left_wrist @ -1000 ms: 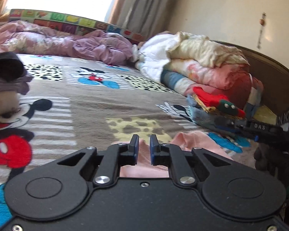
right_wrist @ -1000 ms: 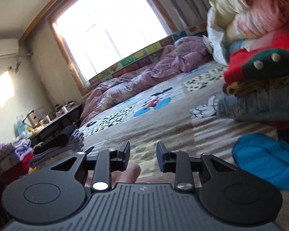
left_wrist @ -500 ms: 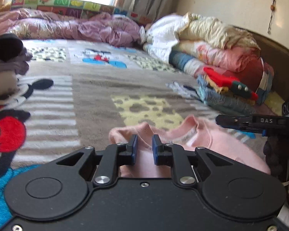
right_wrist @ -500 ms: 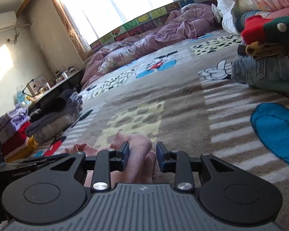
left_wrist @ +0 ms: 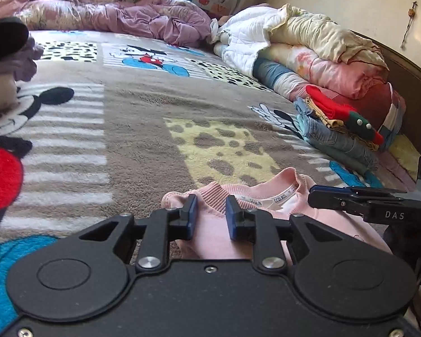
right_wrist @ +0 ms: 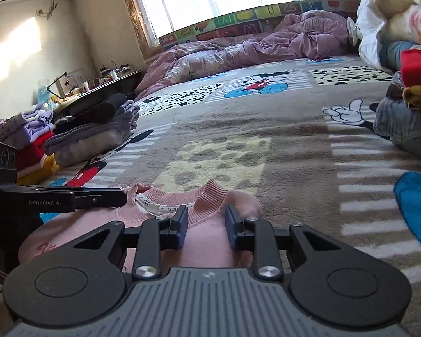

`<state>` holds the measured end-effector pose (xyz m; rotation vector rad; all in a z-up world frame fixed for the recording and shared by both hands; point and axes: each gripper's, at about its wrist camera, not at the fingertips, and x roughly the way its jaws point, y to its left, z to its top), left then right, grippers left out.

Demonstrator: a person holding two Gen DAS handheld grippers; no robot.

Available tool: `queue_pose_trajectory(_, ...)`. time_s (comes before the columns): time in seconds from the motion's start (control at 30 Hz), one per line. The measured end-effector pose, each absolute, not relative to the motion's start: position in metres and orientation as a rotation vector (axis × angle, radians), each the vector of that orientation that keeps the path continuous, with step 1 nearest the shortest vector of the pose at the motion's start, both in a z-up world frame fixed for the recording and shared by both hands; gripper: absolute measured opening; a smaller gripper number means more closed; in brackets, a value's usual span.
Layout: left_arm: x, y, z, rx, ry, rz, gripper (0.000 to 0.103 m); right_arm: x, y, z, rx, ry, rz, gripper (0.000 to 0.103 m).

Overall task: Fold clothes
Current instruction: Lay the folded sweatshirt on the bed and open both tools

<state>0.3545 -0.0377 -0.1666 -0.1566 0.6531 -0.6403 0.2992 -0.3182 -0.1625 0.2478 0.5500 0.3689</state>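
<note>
Pink sweatshirt (left_wrist: 266, 224) lies collar-far on the bed blanket (left_wrist: 143, 129), shoulders running left to right; left tool (left_wrist: 209, 214) and right tool (right_wrist: 206, 226), jaws parted and just opening and closing respectively, straddle each shoulder ungripped.

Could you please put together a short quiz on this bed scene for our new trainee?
1. Which garment lies on the cartoon blanket closest to both cameras? A. a pink sweatshirt B. a black jacket C. a white towel
2. True or false: the sweatshirt's neck label is covered and cannot be seen.
3. What colour is the garment on top of the pile with the folded jeans?

Key: 1. A. 2. False: the white label shows inside the open collar. 3. Red, with a green part bearing white dots.
</note>
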Motion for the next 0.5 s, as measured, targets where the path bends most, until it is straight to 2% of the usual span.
queue_pose_trajectory(0.13,0.350,-0.035,-0.164,-0.159,0.640,-0.654,0.021,0.297,-0.316,-0.161,0.237,0.547,0.364,0.029)
queue_pose_trajectory(0.33,0.308,-0.033,-0.127,-0.096,0.508,-0.688,0.039,0.262,-0.321,-0.140,0.204,0.400,0.347,0.030)
queue_pose_trajectory(0.5,0.258,-0.026,-0.116,-0.095,0.485,-0.697,0.040,0.213,-0.314,-0.123,0.141,0.334,0.350,0.030)
